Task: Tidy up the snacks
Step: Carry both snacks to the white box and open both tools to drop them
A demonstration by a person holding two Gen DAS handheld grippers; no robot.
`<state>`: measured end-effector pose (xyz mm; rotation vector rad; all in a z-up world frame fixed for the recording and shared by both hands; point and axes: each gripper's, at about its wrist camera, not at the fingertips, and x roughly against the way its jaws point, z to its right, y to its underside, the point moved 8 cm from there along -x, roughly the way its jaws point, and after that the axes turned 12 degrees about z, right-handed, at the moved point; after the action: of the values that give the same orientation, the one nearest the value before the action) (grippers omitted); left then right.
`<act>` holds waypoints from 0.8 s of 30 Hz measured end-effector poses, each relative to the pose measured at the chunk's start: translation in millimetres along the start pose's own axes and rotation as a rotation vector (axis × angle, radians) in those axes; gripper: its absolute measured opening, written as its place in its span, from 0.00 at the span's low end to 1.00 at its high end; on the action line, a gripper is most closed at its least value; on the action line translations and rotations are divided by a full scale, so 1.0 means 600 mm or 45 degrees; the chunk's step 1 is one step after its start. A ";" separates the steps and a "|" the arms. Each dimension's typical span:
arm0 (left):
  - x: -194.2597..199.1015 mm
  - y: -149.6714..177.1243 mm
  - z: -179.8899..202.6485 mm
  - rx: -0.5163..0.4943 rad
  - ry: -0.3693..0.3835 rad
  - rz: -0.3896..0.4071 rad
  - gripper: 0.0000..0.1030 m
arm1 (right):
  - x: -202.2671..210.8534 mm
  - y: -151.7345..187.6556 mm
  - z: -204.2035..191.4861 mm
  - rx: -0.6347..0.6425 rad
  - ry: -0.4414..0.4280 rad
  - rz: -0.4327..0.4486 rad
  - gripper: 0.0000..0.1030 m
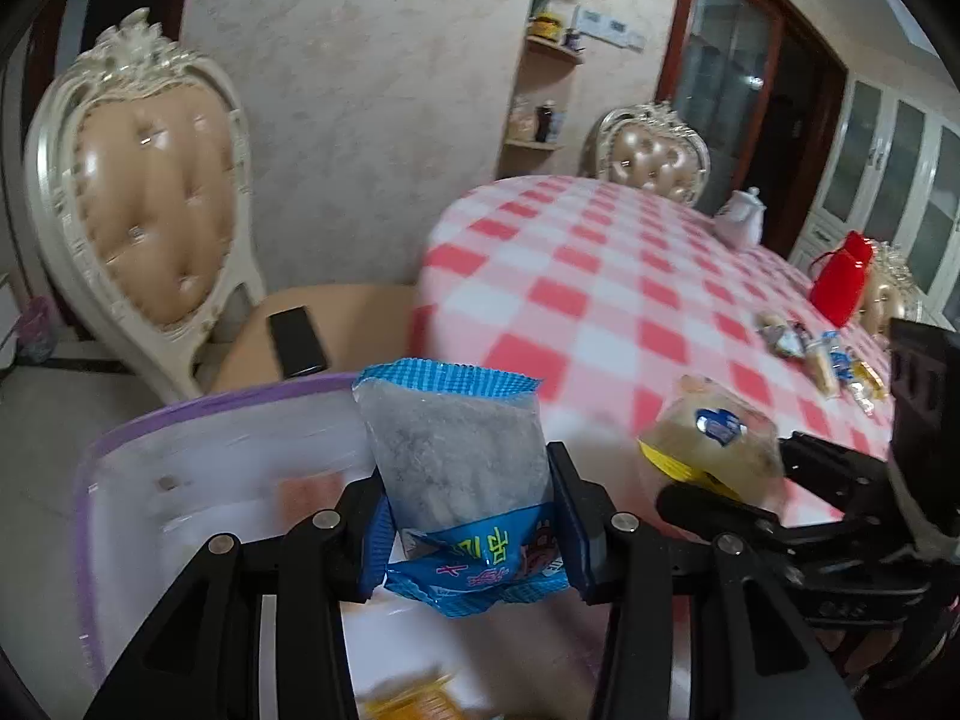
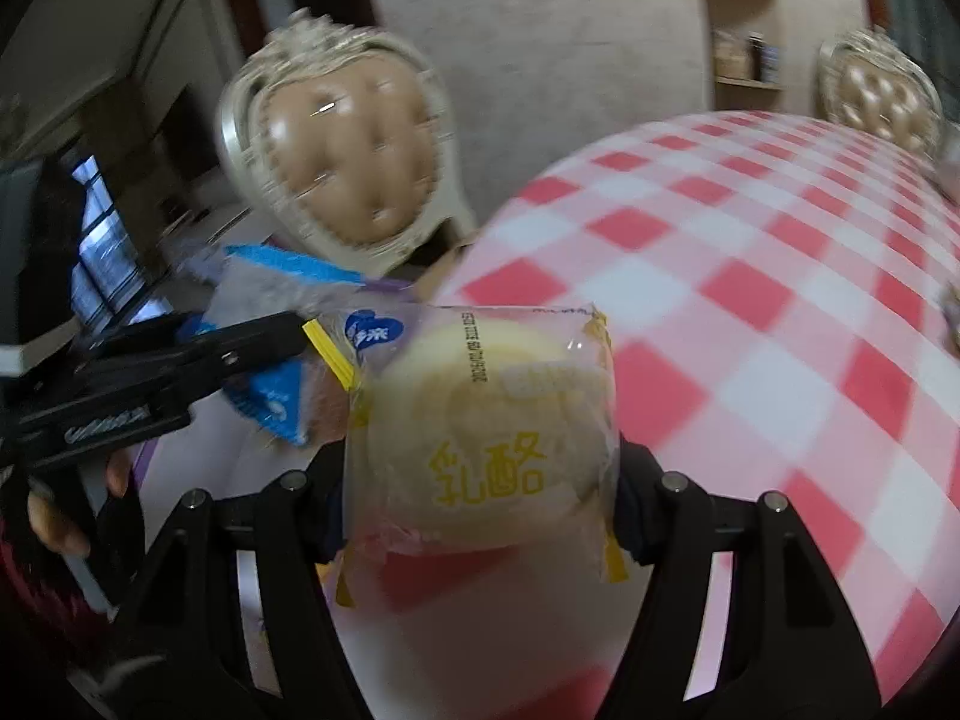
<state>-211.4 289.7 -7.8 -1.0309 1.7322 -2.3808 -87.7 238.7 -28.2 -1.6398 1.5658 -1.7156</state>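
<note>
Our left gripper (image 1: 468, 516) pinched the blue packet (image 1: 459, 468) at its lower sides; it looked light and crinkly. Our right gripper (image 2: 480, 480) squeezed the soft cake (image 2: 486, 420) gently by its edges, beside the bin (image 1: 180, 480).

Each fisheye rides just behind its own hand-held gripper, looking forward along the fingers, close above the near edge of the checked worktop (image 1: 600, 276). Both face the cream tufted chair (image 1: 138, 192) and wall shelves (image 2: 744, 30) (each also catches the other hand-held gripper at its side).
</note>
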 end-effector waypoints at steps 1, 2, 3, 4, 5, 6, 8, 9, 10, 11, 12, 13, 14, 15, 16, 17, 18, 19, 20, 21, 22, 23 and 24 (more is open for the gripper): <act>0.004 0.002 -0.012 0.002 -0.016 -0.002 0.45 | -0.002 0.003 -0.014 0.022 -0.025 -0.008 0.68; 0.008 0.003 -0.019 0.005 -0.027 -0.004 0.45 | -0.006 0.007 -0.033 0.052 -0.057 -0.019 0.68; 0.012 0.005 -0.032 0.006 -0.041 -0.008 0.45 | -0.007 0.009 -0.044 0.074 -0.078 -0.023 0.68; 0.016 0.007 -0.043 -0.002 -0.061 -0.019 0.45 | -0.007 0.011 -0.059 0.099 -0.106 -0.024 0.68; 0.018 0.009 -0.054 -0.008 -0.077 -0.029 0.45 | -0.006 0.013 -0.073 0.119 -0.137 -0.025 0.68; 0.021 0.011 -0.062 -0.007 -0.084 -0.032 0.45 | -0.009 0.017 -0.088 0.134 -0.165 -0.032 0.68; 0.022 0.017 -0.082 -0.012 -0.123 -0.051 0.45 | -0.010 0.026 -0.112 0.179 -0.214 -0.058 0.68; 0.020 0.022 -0.094 -0.009 -0.144 -0.066 0.45 | -0.013 0.031 -0.123 0.211 -0.224 -0.076 0.68; 0.019 0.025 -0.102 0.000 -0.155 -0.075 0.45 | -0.014 0.035 -0.131 0.227 -0.239 -0.086 0.68; 0.017 0.030 -0.111 0.013 -0.170 -0.091 0.45 | -0.013 0.039 -0.137 0.233 -0.259 -0.096 0.68; 0.017 0.032 -0.119 0.020 -0.194 -0.100 0.45 | -0.012 0.042 -0.144 0.238 -0.283 -0.105 0.68; 0.016 0.033 -0.127 0.020 -0.219 -0.101 0.45 | -0.008 0.044 -0.152 0.248 -0.316 -0.105 0.68; 0.016 0.032 -0.132 0.018 -0.235 -0.095 0.45 | -0.002 0.048 -0.166 0.283 -0.352 -0.100 0.68; 0.020 0.030 -0.137 0.019 -0.248 -0.091 0.45 | 0.001 0.052 -0.176 0.315 -0.367 -0.098 0.68; 0.023 0.026 -0.144 0.028 -0.261 -0.086 0.45 | 0.004 0.058 -0.190 0.349 -0.393 -0.104 0.68; 0.027 0.022 -0.152 0.034 -0.283 -0.079 0.45 | 0.006 0.064 -0.203 0.362 -0.431 -0.118 0.69; 0.030 0.017 -0.159 0.036 -0.305 -0.070 0.46 | 0.007 0.069 -0.212 0.371 -0.454 -0.129 0.69; 0.036 0.009 -0.169 0.036 -0.341 -0.054 0.47 | 0.007 0.074 -0.220 0.391 -0.465 -0.139 0.70; 0.038 0.007 -0.173 0.039 -0.353 -0.047 0.51 | 0.006 0.077 -0.224 0.412 -0.457 -0.144 0.73; 0.042 0.001 -0.179 0.055 -0.367 -0.030 0.63 | 0.003 0.078 -0.224 0.421 -0.447 -0.144 0.75; 0.043 -0.002 -0.179 0.066 -0.375 -0.017 0.78 | 0.005 0.077 -0.223 0.416 -0.447 -0.137 0.77; 0.043 -0.005 -0.178 0.070 -0.380 -0.002 0.83 | 0.009 0.074 -0.219 0.397 -0.456 -0.125 0.78; 0.043 -0.010 -0.167 0.062 -0.373 0.019 0.83 | 0.012 0.069 -0.214 0.372 -0.462 -0.116 0.78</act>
<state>-281.2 366.4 -6.6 -1.2780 1.5659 -2.1210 -216.2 279.7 -26.9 -1.7665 1.0373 -1.4957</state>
